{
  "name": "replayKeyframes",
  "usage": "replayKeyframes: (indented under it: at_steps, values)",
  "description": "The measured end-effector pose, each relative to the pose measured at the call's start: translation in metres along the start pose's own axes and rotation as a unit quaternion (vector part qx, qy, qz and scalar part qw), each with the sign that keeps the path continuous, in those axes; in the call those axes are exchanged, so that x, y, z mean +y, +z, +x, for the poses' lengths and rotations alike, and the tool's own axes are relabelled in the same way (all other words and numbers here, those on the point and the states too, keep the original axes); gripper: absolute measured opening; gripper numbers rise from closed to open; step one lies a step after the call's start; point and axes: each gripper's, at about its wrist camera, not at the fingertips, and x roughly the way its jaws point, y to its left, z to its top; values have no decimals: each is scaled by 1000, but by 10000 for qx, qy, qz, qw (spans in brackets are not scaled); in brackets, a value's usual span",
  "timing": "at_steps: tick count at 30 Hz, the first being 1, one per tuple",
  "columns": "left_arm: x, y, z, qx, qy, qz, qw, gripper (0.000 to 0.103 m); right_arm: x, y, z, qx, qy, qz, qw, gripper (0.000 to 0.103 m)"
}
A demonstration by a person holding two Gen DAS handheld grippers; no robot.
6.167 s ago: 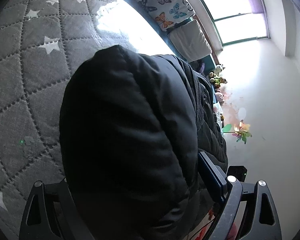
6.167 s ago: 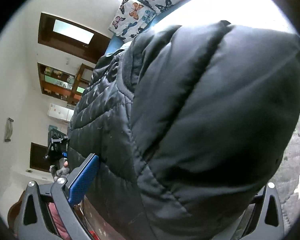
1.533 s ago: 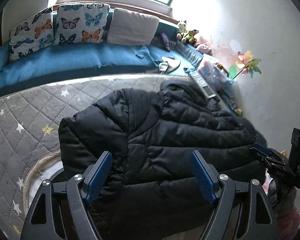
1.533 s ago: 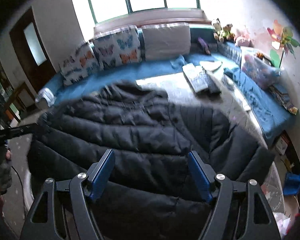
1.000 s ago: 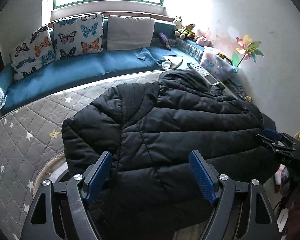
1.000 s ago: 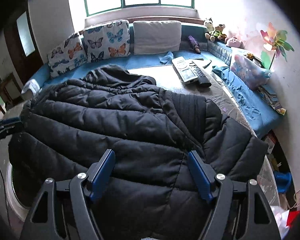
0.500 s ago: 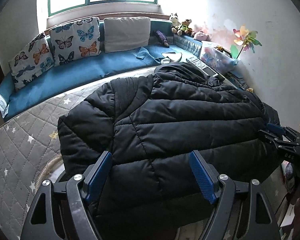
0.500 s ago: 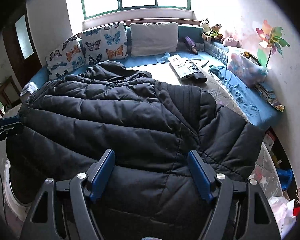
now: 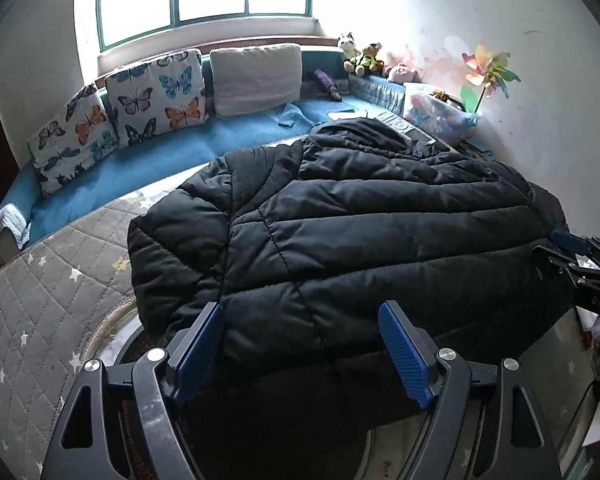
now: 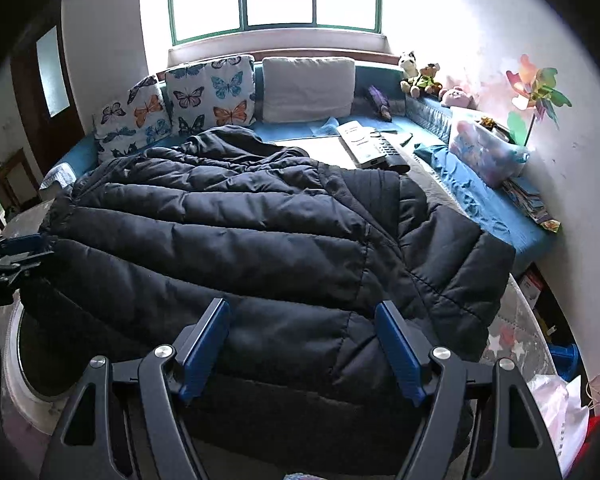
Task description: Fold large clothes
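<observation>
A large black puffer jacket (image 9: 340, 232) lies spread flat on a round table, its hood toward the blue sofa; it also shows in the right wrist view (image 10: 260, 240). My left gripper (image 9: 300, 344) is open and empty, hovering above the jacket's near hem. My right gripper (image 10: 302, 340) is open and empty above the hem on the other side. The right gripper shows at the left wrist view's right edge (image 9: 576, 264); the left gripper shows at the right wrist view's left edge (image 10: 12, 256).
A grey quilted star-patterned cover (image 9: 40, 304) lies left of the jacket. Behind stands a blue sofa (image 9: 140, 148) with butterfly cushions (image 10: 212, 96). Remotes (image 10: 366, 144) lie beyond the jacket. A clear bin (image 10: 488, 152), pinwheel (image 10: 536, 96) and white wall are at right.
Both grippers let go of the jacket and pulled back from it. The jacket now lies flat, and both views have risen and steadied over its near hem.
</observation>
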Motion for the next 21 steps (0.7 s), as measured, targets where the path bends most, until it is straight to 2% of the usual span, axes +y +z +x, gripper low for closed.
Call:
replayKeyframes:
  at_steps: [3,7,10,15,21]
  values:
    - [2,-3,-10,-206,-79,-204,9995,85,6,2,-12,-165,24,-48,9998,82]
    - [1,-8,-29,-614,-44,-436,9971,85,18,4,-32,-623,99,-156,9979,82]
    - [-5,-16,-44,-967,20,-518,9940,85,30,5,-43,-948,332,-220,9947,82]
    - [-18,-33,-61,-1423,344,-459,9882,85,50,-7,-55,-1461,499,-274,9876,85]
    - [-32,-63,-75,-2098,693,-473,9742,85,61,-22,-62,-1921,422,-75,9804,86]
